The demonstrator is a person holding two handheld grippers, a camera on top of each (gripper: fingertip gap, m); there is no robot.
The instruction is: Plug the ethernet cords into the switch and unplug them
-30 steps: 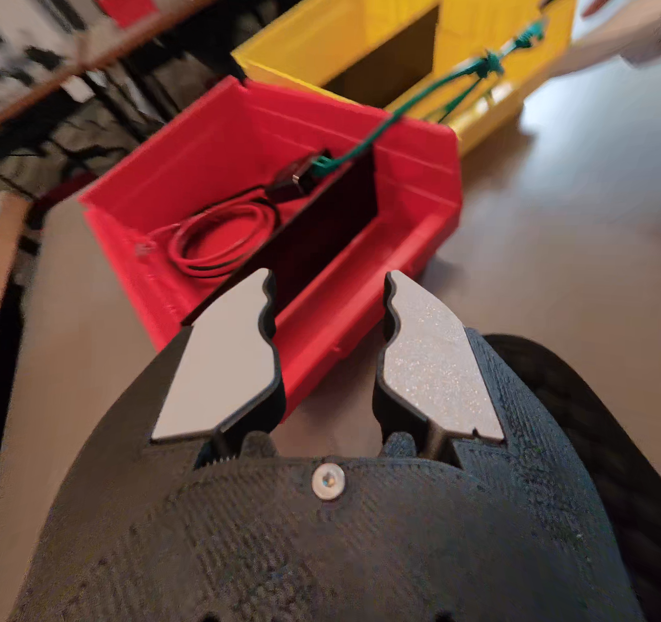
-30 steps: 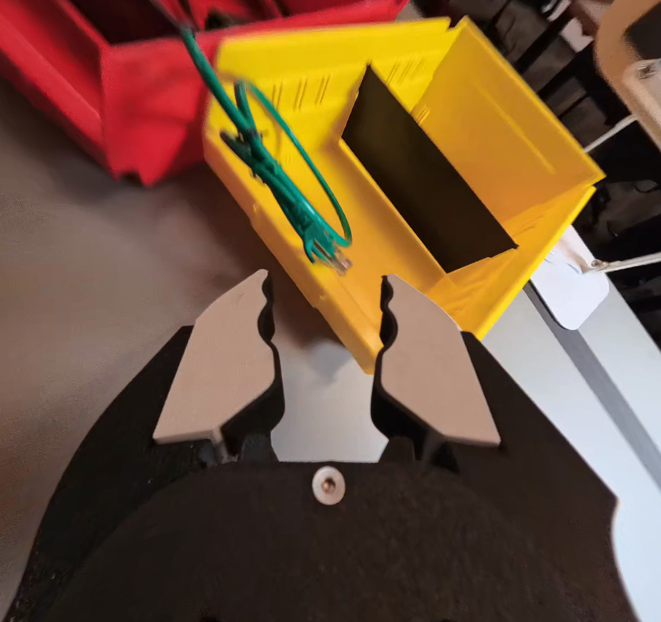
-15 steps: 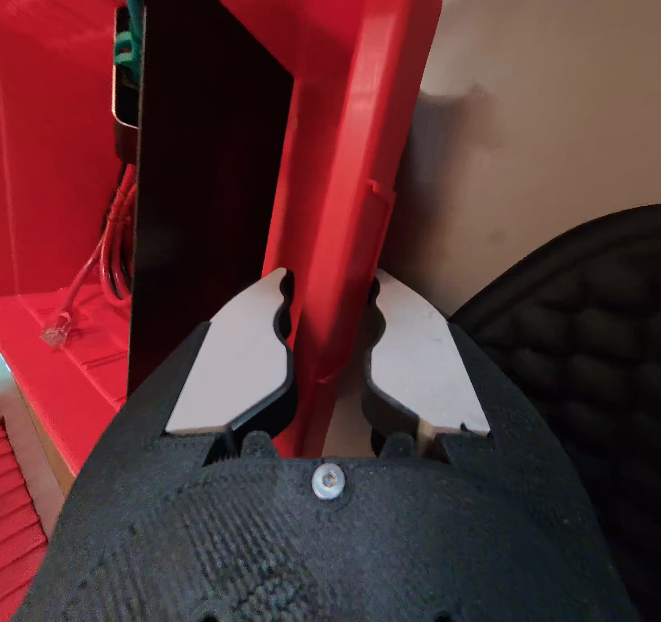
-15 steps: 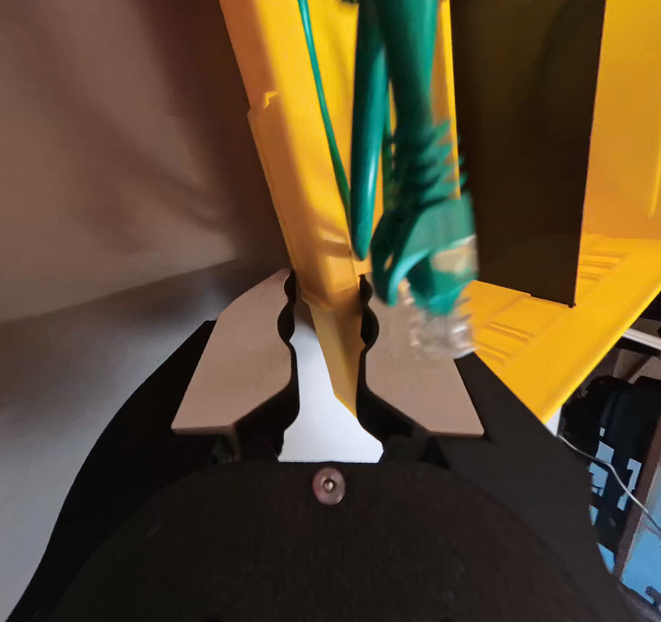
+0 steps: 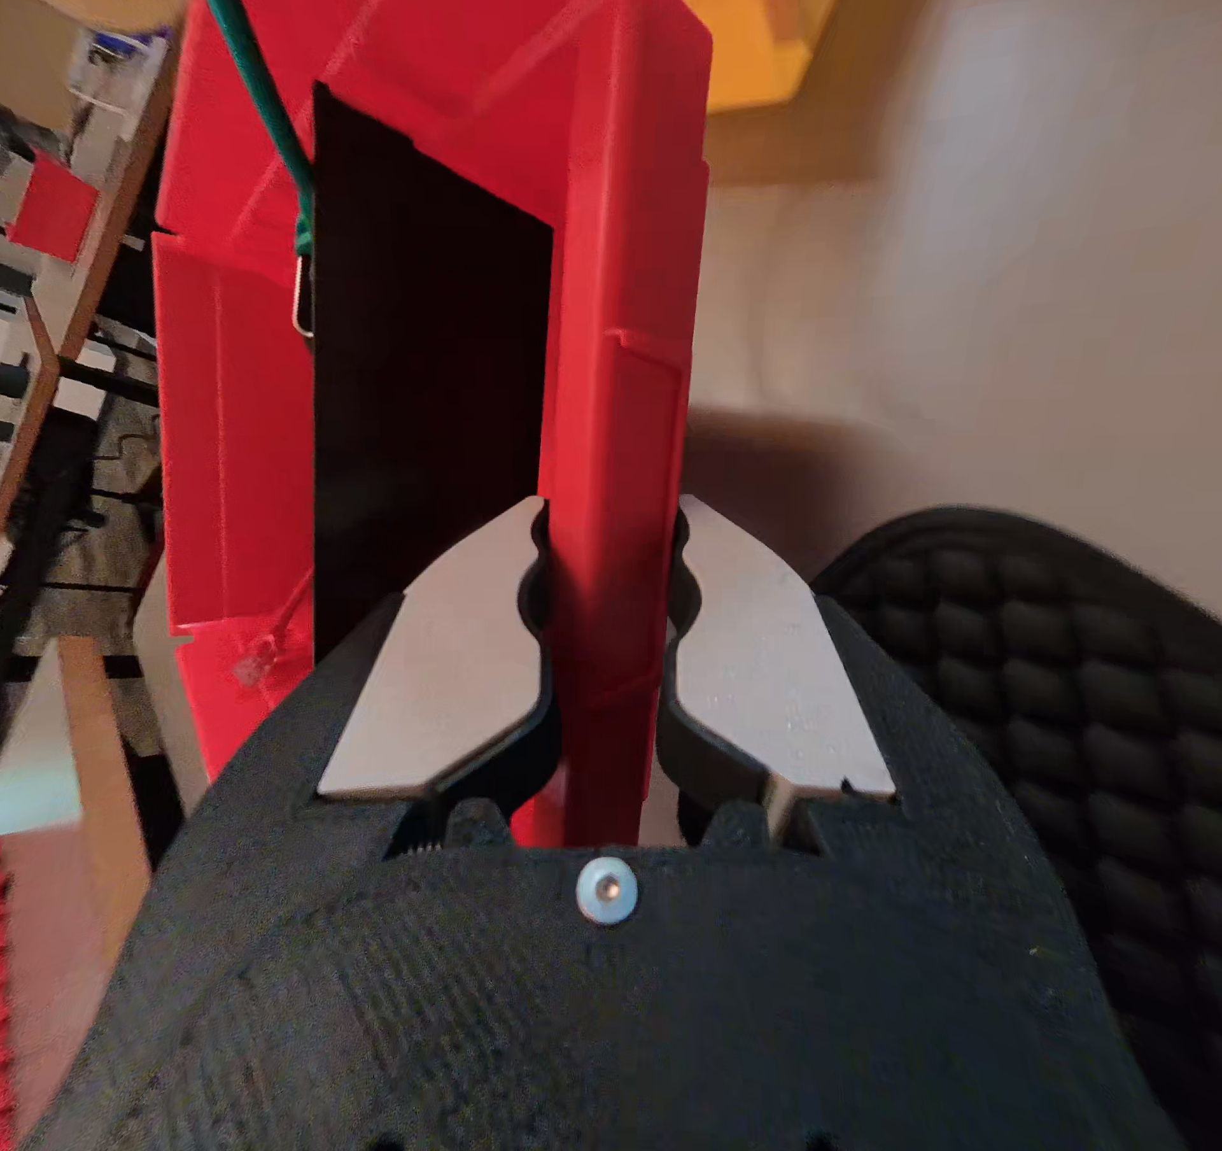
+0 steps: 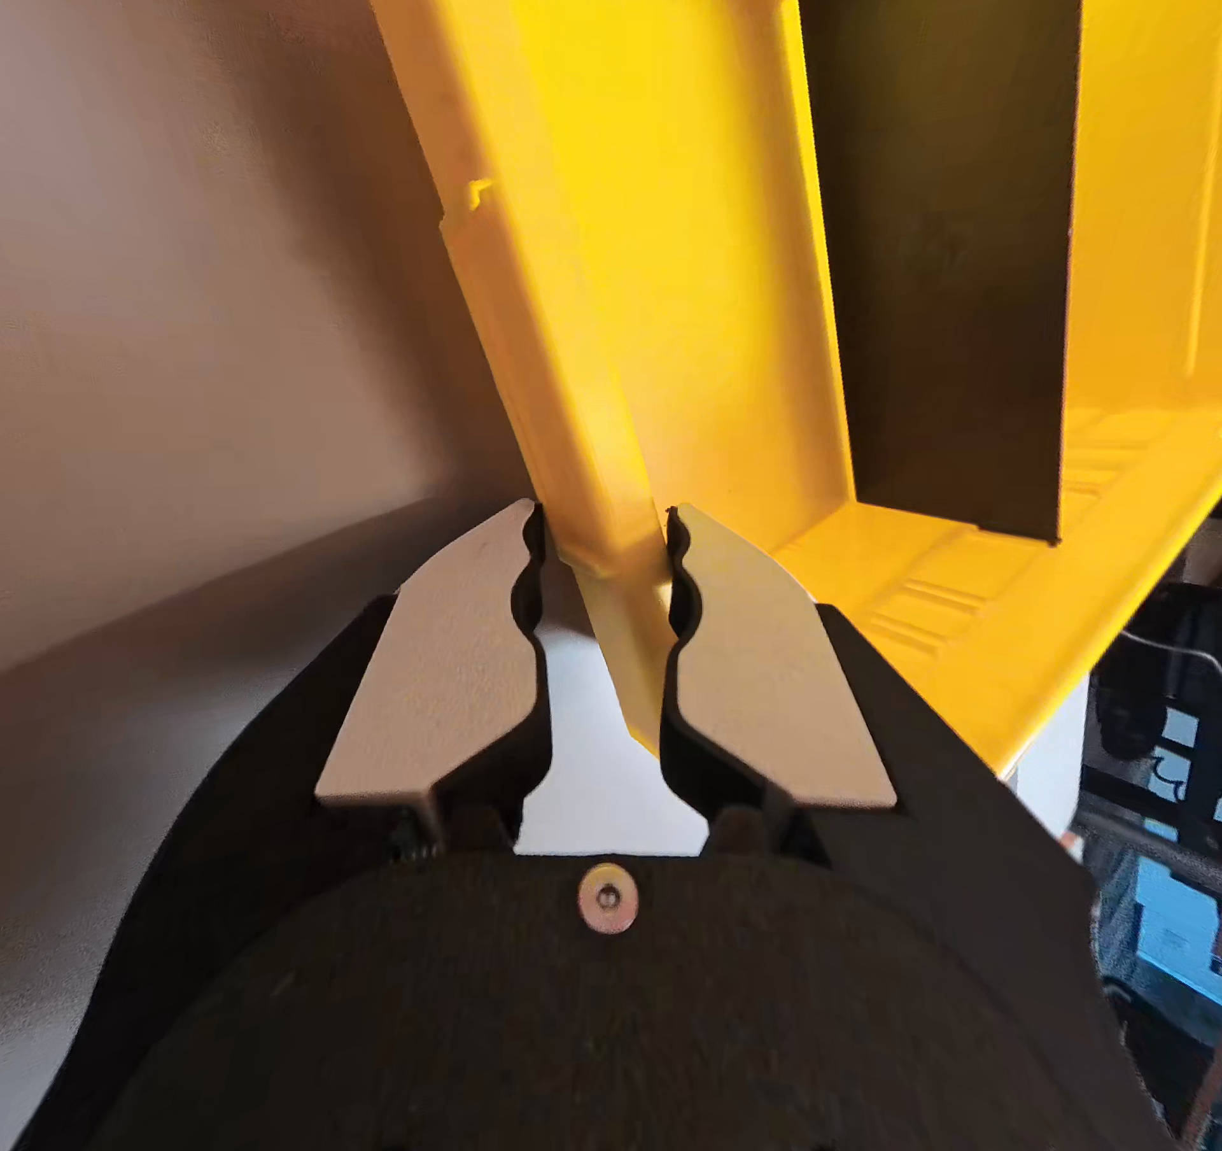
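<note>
The desk (image 5: 992,193), pale and bare on the side in view, carries two plastic bins. The red bin (image 5: 463,61) is held by its side wall in the left tool (image 5: 608,603), one finger inside and one outside, both pressed against the wall. The yellow bin (image 6: 661,193) is held the same way at a corner of its rim by the right tool (image 6: 605,603); the rim is pinched at the fingertips only, so this hold is judged the less secure of the two. Both grips are judged to serve for steadying or shifting the bins, not for cord work.

Each bin is split by a dark divider (image 5: 430,325), which blocks the view into the far compartment of the red bin. A black padded object (image 5: 1058,722) lies on the desk just beside the left tool.

A green ethernet cord (image 5: 264,74) runs down into the red bin and ends at a small metal-edged device (image 5: 302,299) behind the divider, taken to be the switch; whether it is seated cannot be told. A red cord's clear plug (image 5: 254,663) lies loose in the same compartment. No cord is seen in the yellow bin.
</note>
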